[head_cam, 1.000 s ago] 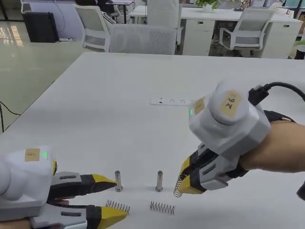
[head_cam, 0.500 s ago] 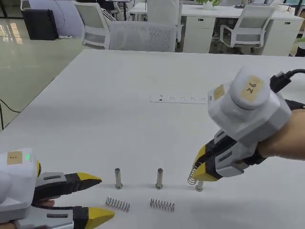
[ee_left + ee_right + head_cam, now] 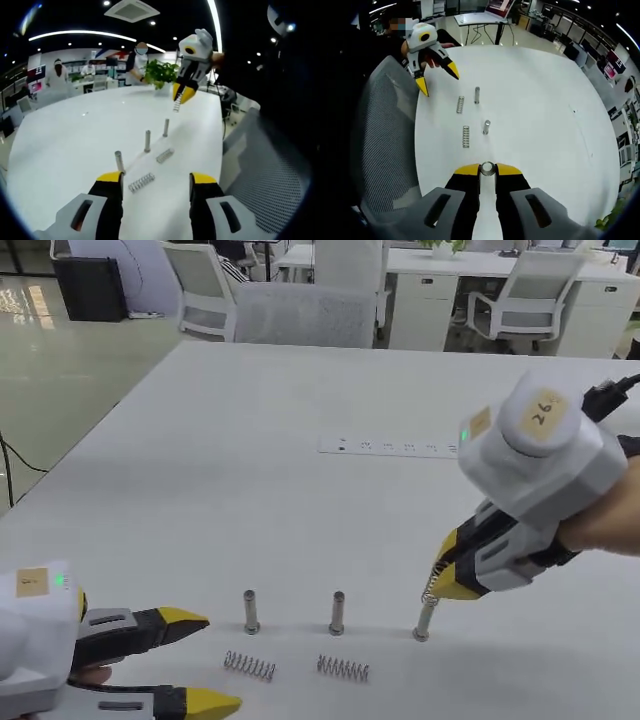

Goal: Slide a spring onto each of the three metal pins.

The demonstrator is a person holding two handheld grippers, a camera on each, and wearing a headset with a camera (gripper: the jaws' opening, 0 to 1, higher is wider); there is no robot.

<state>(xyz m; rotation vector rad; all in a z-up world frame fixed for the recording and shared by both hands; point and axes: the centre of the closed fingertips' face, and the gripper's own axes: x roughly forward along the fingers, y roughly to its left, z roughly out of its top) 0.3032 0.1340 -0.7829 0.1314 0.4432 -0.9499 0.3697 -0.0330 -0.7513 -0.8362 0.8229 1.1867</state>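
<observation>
Three upright pins (image 3: 338,612): right gripper (image 3: 446,570) pinches a spring (image 3: 432,588) coaxially over the rightmost pin (image 3: 424,622) for threading; left gripper (image 3: 218,661) stands wide, idle.

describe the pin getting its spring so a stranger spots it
On the white table, three metal pins stand in a row near its front edge. It is the rightmost pin in the head view. Unlike its neighbours, it sits right under the right tongs and the spring they hold.
</observation>
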